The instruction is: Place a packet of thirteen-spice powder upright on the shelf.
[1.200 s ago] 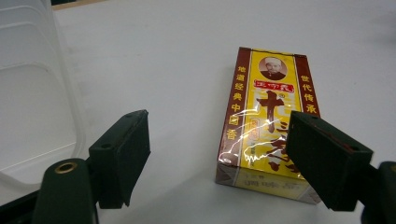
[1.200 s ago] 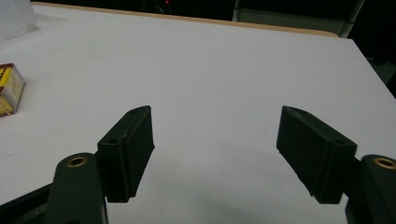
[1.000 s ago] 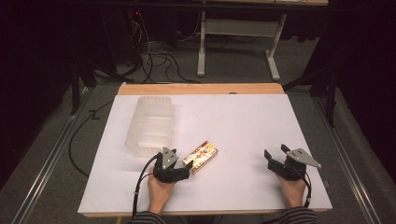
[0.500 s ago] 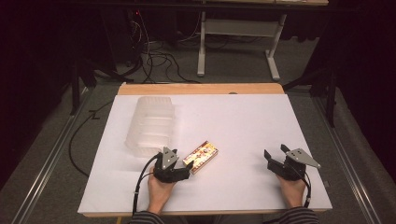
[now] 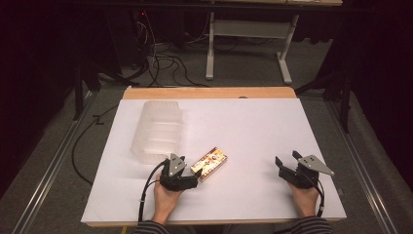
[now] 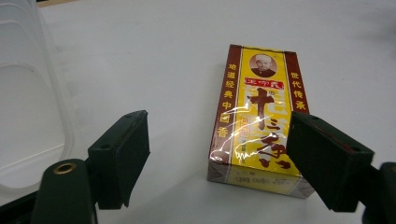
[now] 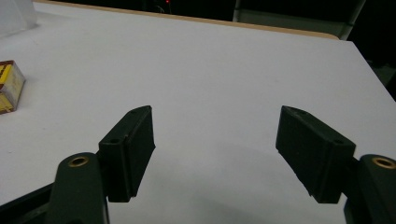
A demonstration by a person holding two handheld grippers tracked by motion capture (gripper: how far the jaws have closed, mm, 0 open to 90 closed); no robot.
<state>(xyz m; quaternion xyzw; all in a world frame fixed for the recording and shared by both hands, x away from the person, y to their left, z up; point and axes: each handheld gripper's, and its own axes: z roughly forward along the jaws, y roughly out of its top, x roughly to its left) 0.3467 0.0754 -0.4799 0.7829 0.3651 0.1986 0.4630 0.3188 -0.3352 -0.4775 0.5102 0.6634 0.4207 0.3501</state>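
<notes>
Resting near the front edge of the white tabletop [image 5: 253, 122], your left gripper [image 5: 187, 176] points at a small yellow and red box [image 5: 210, 163] lying flat just ahead of it. In the left gripper view, the box [image 6: 256, 126] lies mostly between the two black jaws, shifted toward the jaw on that view's right, which overlaps the box's near corner. Whether that jaw touches it, you cannot tell. The other jaw stands clear of the box, with bare tabletop between them. The jaws have just been opening further, and they are spread wide, pressing on nothing. The box wears a shiny clear wrap, with a small portrait at its far end and red characters down its face.

Just beside your left gripper, on the far left side, sits a clear plastic tub [image 5: 157, 130], its ribbed wall also showing at the left edge of the left gripper view.

Your right gripper [image 5: 288, 165] rests well apart, near the front right corner of the tabletop. Its jaws stand wide open over bare tabletop, holding nothing, and the box [image 7: 9, 86] sits far off at that view's left edge.
</notes>
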